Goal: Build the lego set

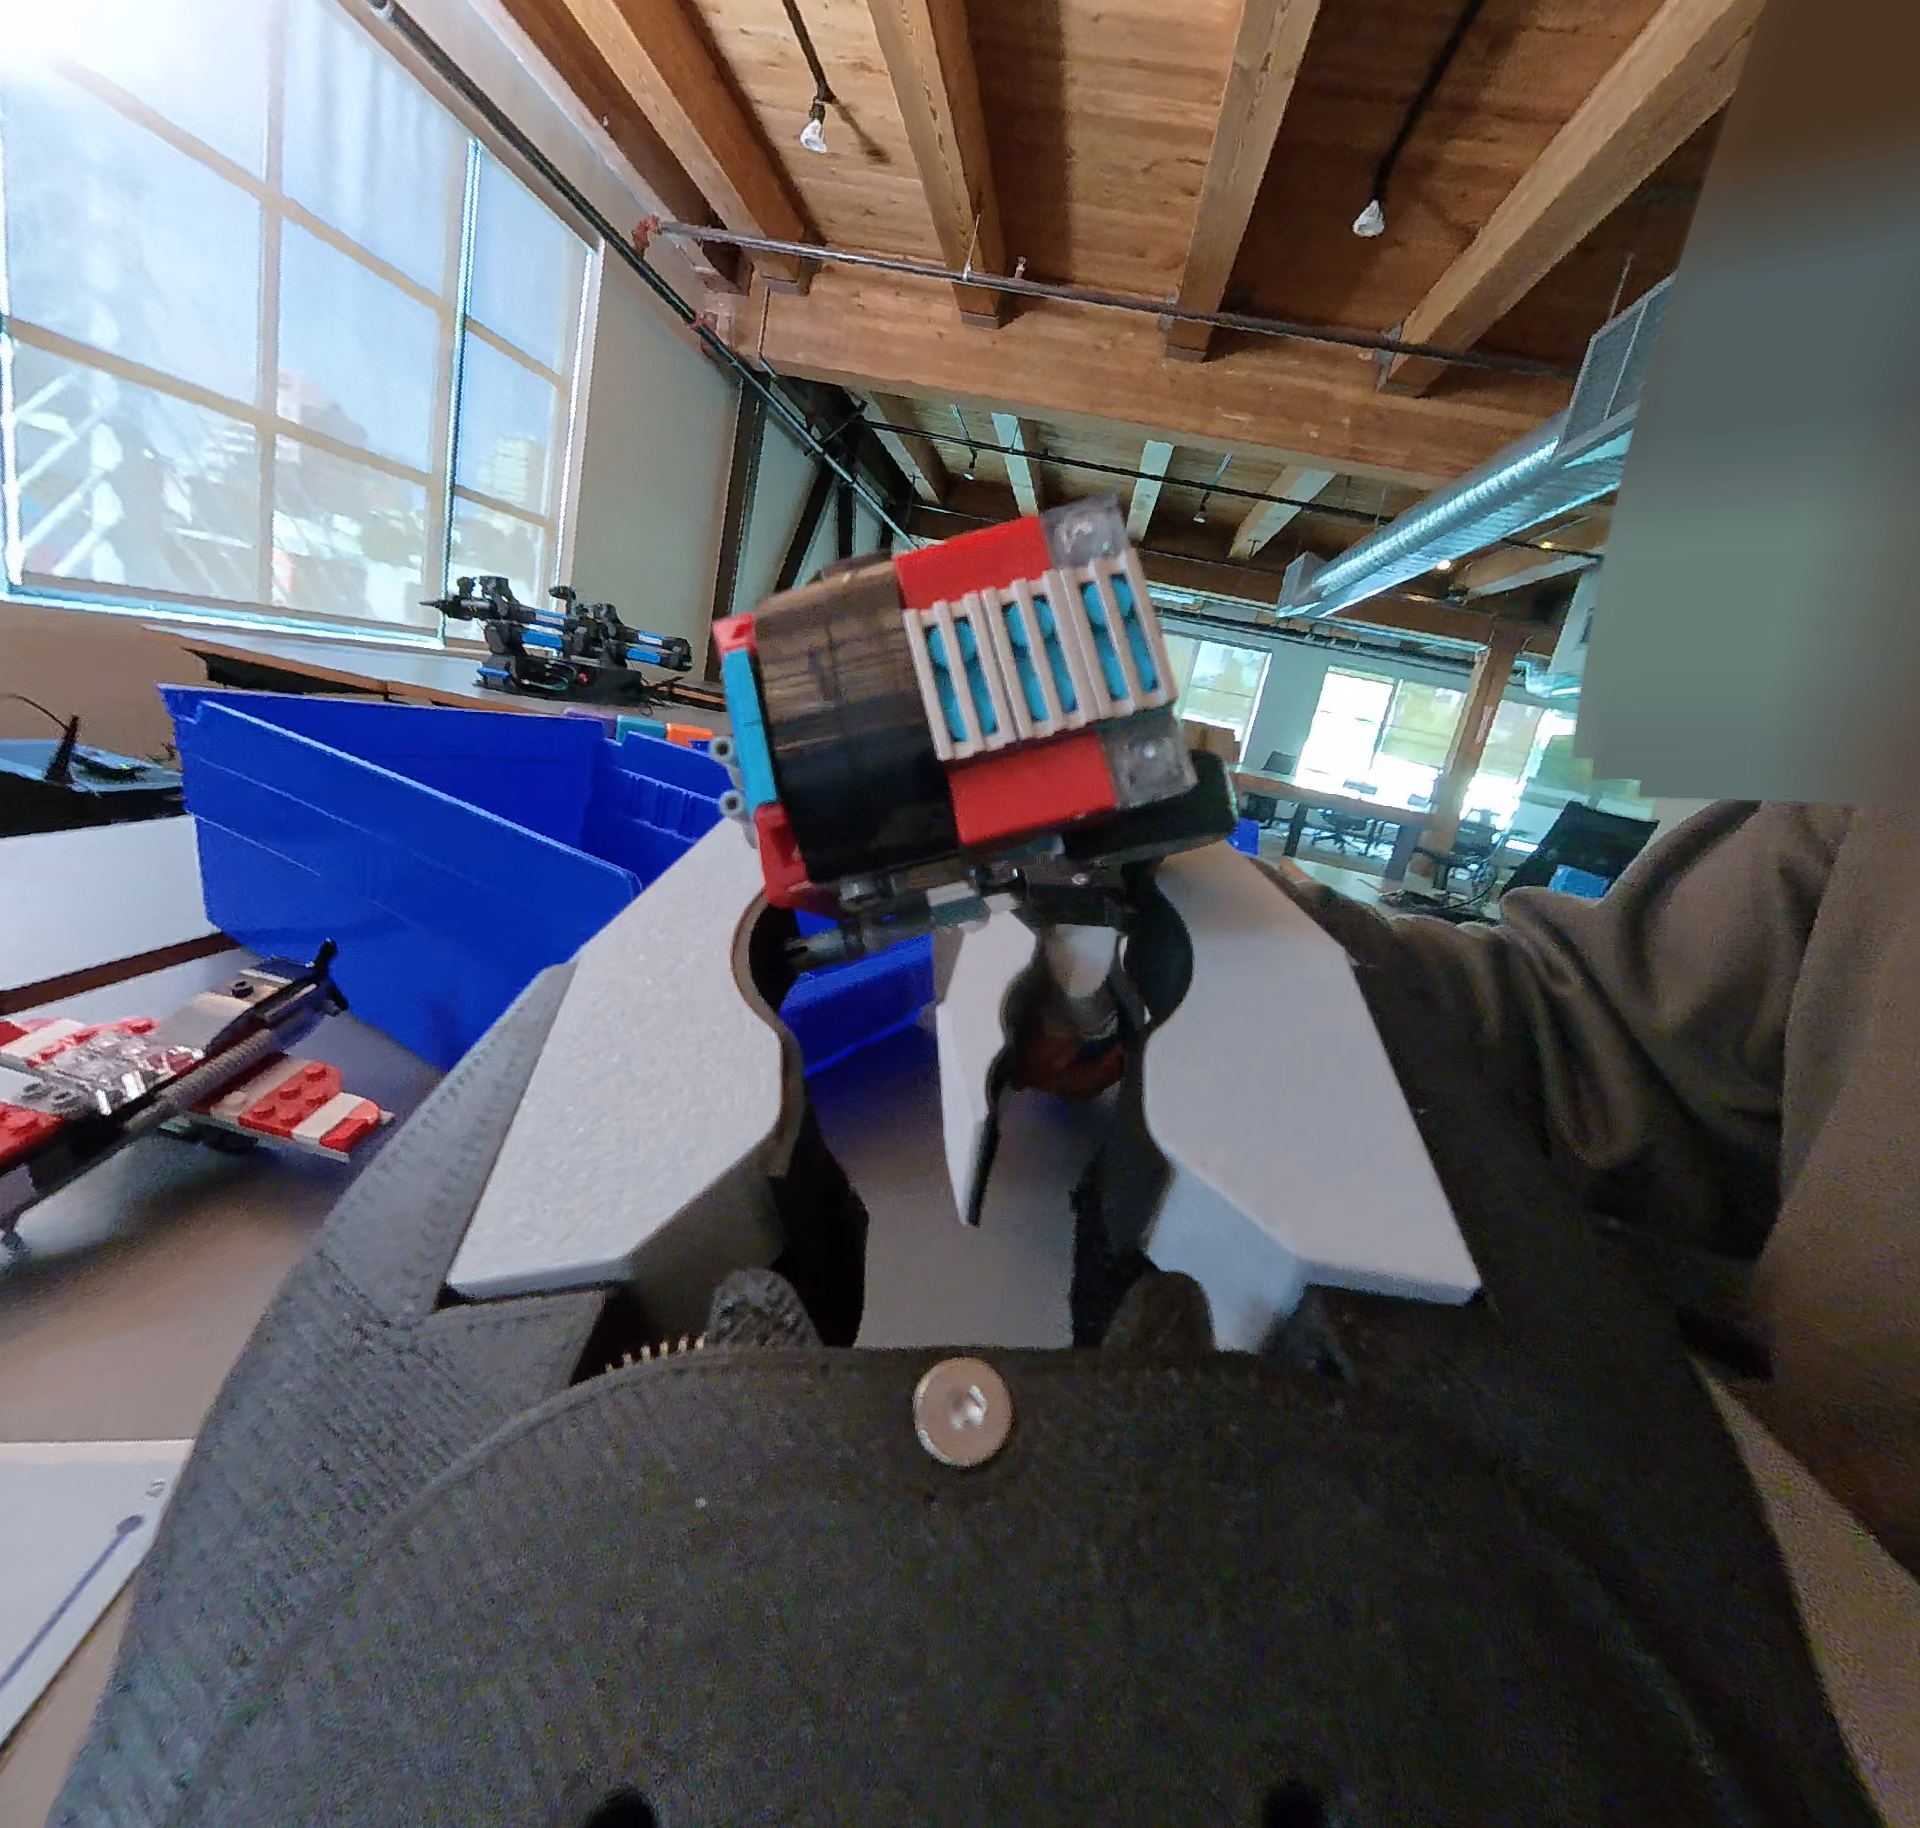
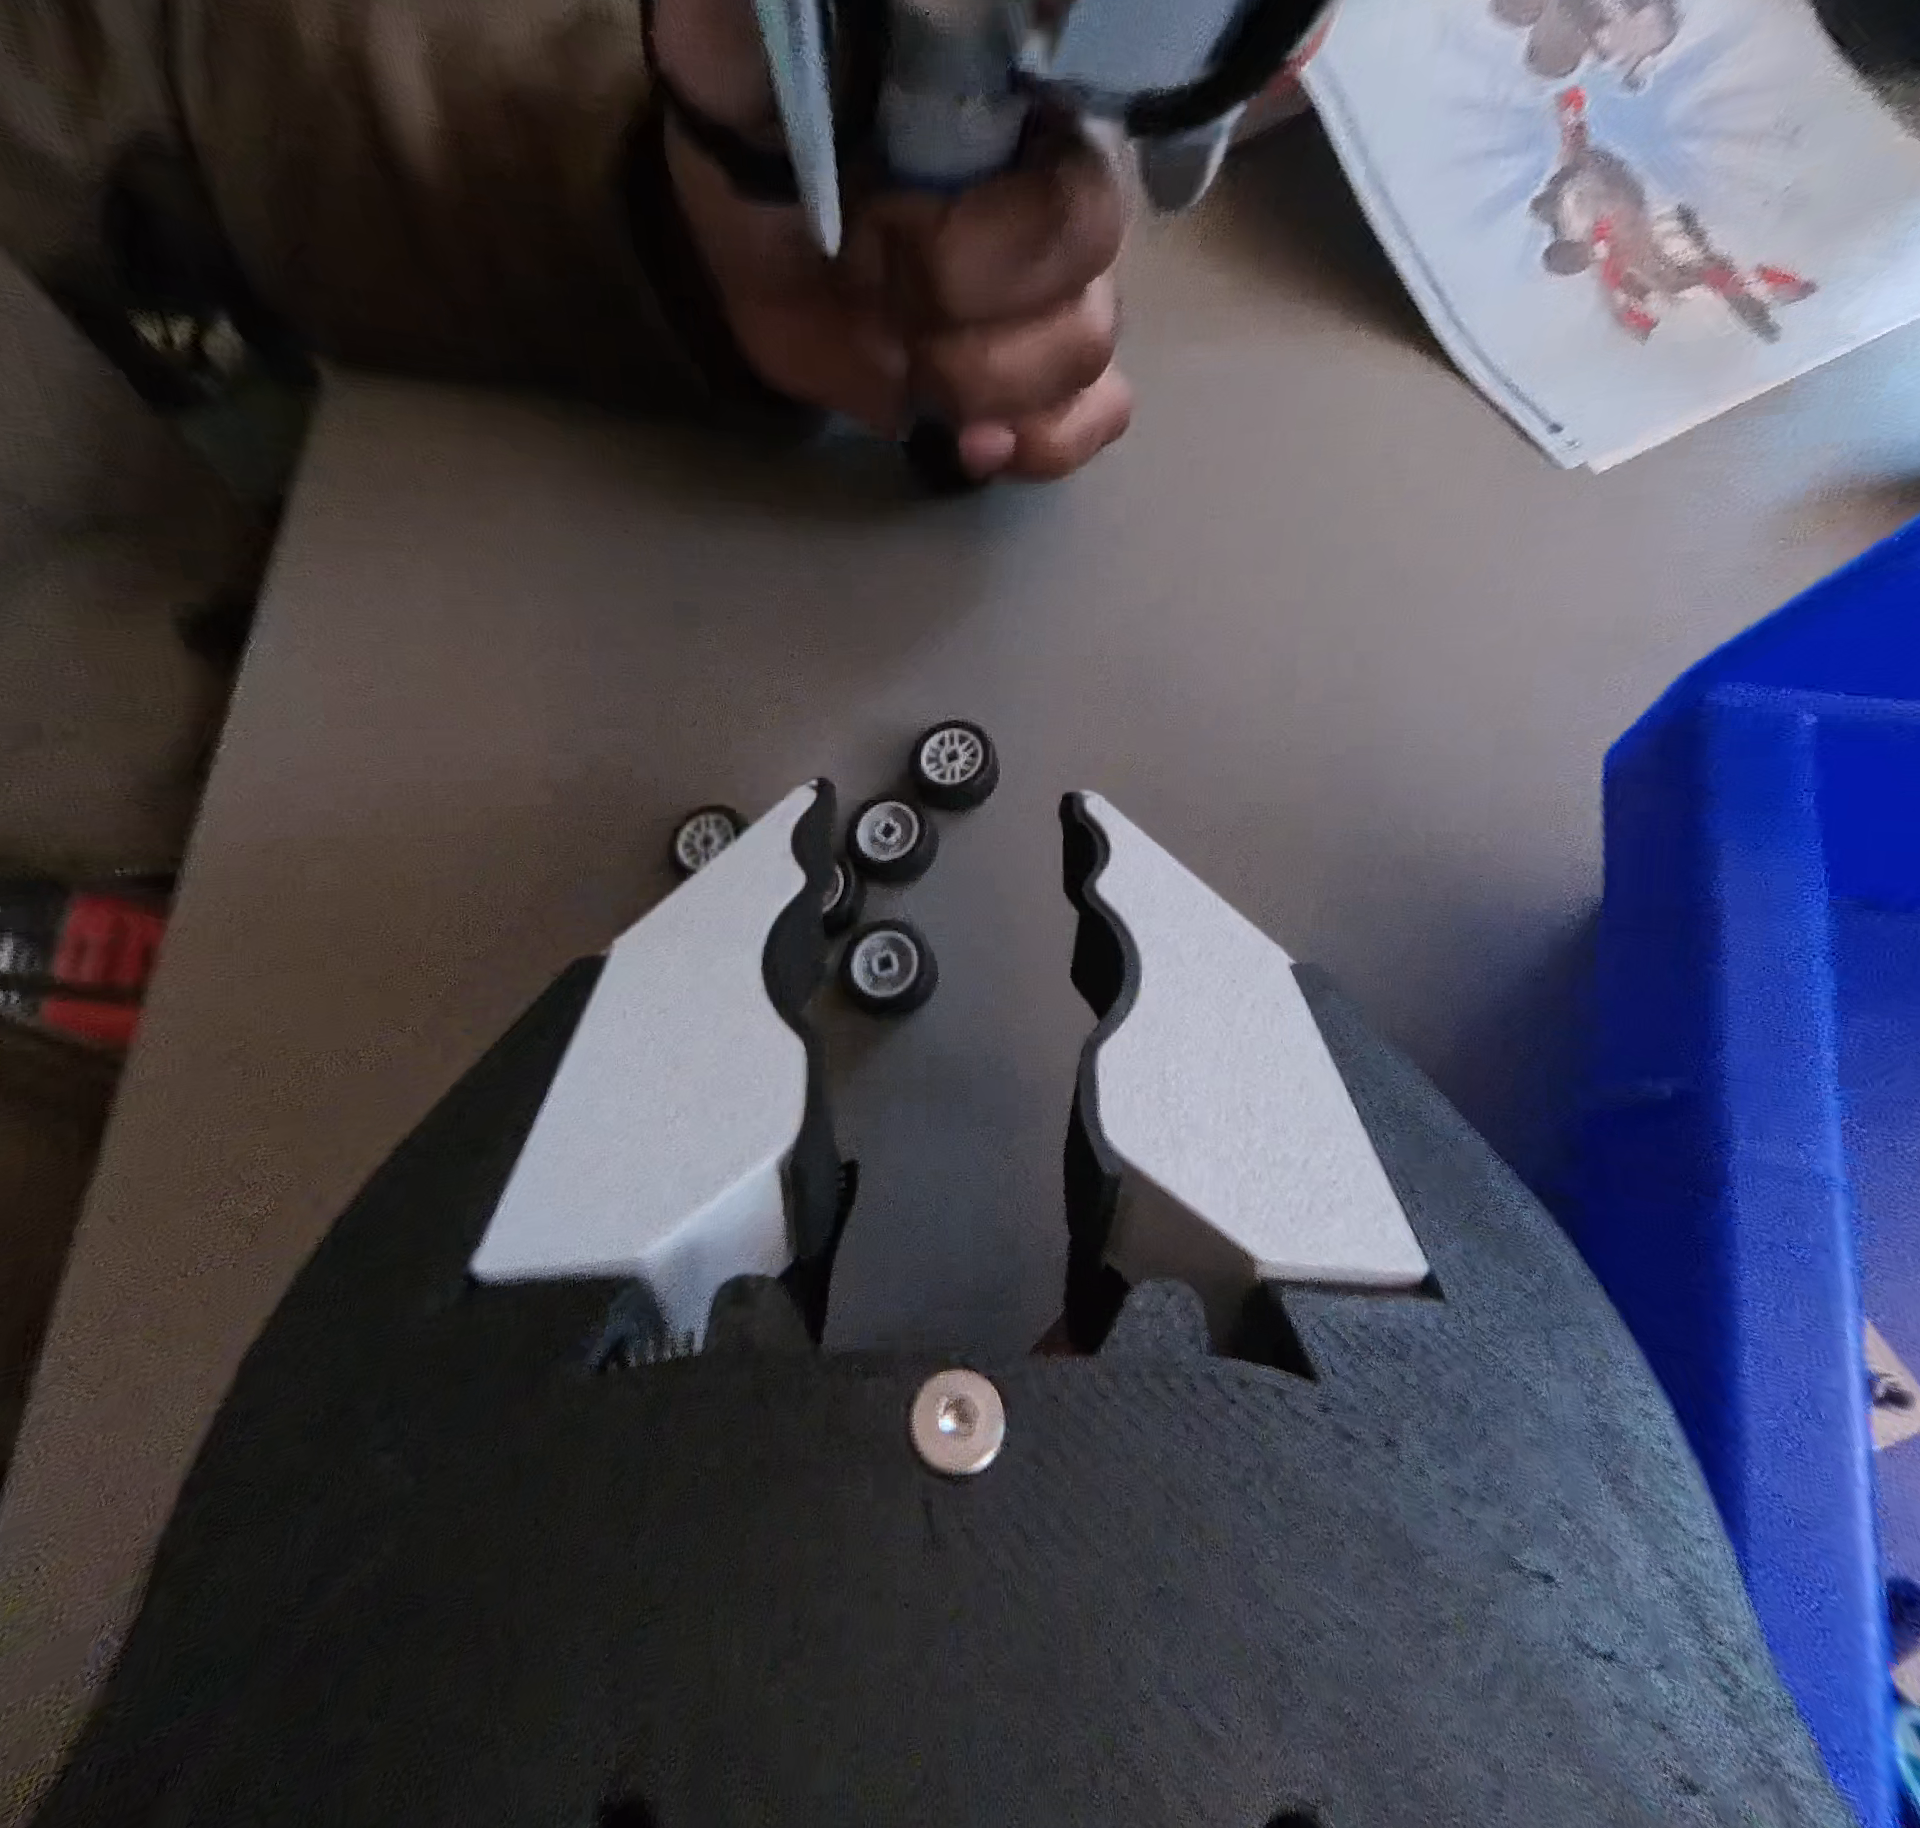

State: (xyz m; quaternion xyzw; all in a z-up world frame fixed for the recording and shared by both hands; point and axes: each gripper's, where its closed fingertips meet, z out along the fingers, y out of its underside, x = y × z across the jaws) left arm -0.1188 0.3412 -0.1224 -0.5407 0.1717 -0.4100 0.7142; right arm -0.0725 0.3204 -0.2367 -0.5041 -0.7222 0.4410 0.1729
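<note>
Wheels (image 2: 891,968) are lying loose on the table (image 2: 1299,656) under my right gripper (image 2: 945,812), its fingers standing apart, gripping nothing; my left gripper (image 1: 987,843) is clamping a red-and-black brick model (image 1: 935,718).

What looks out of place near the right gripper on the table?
Small black toy wheels lie scattered on the grey table instead of in the blue bin. One wheel sits outside the open right gripper, partly hidden by its left finger. Nothing looks damaged.
</note>
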